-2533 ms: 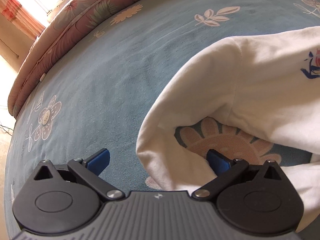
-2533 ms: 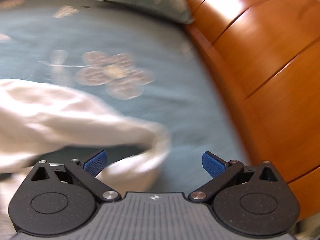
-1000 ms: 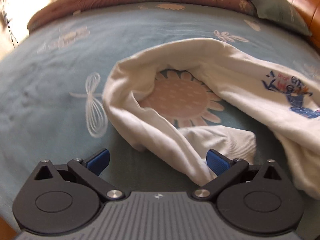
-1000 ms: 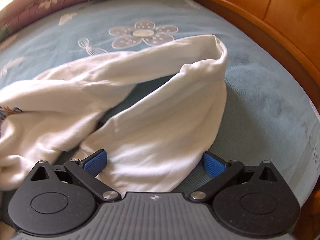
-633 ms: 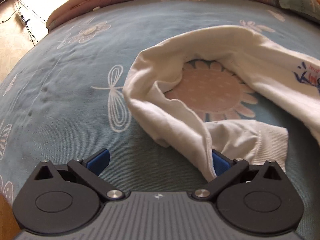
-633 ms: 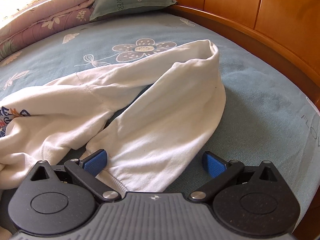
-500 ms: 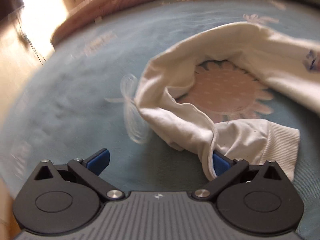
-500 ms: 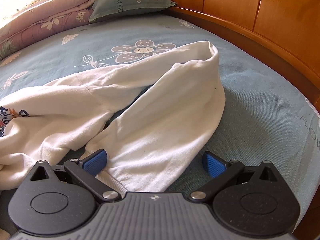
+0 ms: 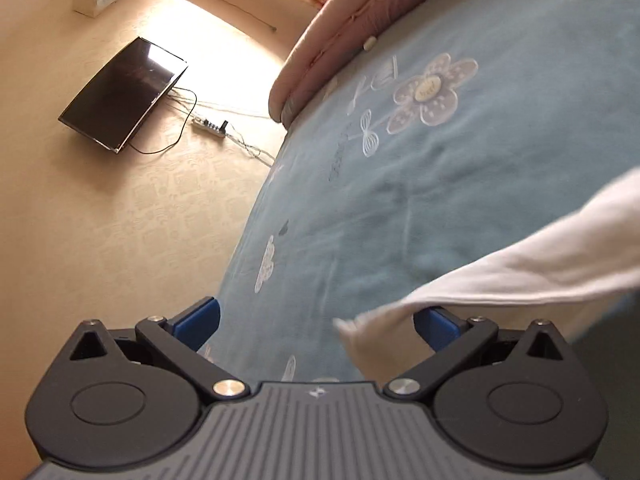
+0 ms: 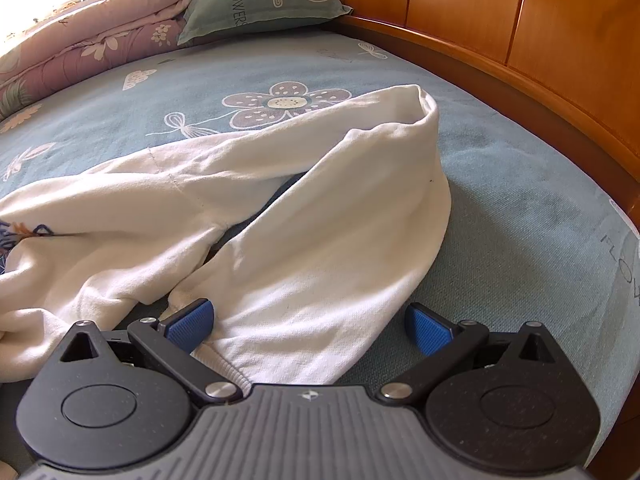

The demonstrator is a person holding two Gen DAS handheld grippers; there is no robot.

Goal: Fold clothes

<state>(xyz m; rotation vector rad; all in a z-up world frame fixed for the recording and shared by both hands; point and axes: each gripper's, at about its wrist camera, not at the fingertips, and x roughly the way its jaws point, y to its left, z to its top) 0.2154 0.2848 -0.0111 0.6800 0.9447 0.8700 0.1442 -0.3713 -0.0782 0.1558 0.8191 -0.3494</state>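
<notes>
A white sweatshirt (image 10: pixel 304 240) lies crumpled on the blue flowered bed sheet (image 10: pixel 520 216). In the right wrist view one sleeve is doubled back on itself, and its ribbed cuff (image 10: pixel 224 368) reaches under my right gripper (image 10: pixel 308 326). That gripper is open, with the sleeve lying between its fingers. In the left wrist view the other sleeve (image 9: pixel 520 272) stretches in from the right, blurred. Its end lies beside the right pad of my left gripper (image 9: pixel 316 324), which is open. The left gripper points at the bed's edge.
A wooden headboard (image 10: pixel 540 40) runs along the right of the bed. A green pillow (image 10: pixel 256 0) and a pink quilt (image 10: pixel 92 48) lie at the far side. On the floor (image 9: pixel 120 240) left of the bed lie a dark screen (image 9: pixel 120 96) and a power strip (image 9: pixel 210 126) with cables.
The left wrist view has swung left to the bed's edge and the floor, and the looped sleeve now runs out straight to the right. The right gripper has barely moved.
</notes>
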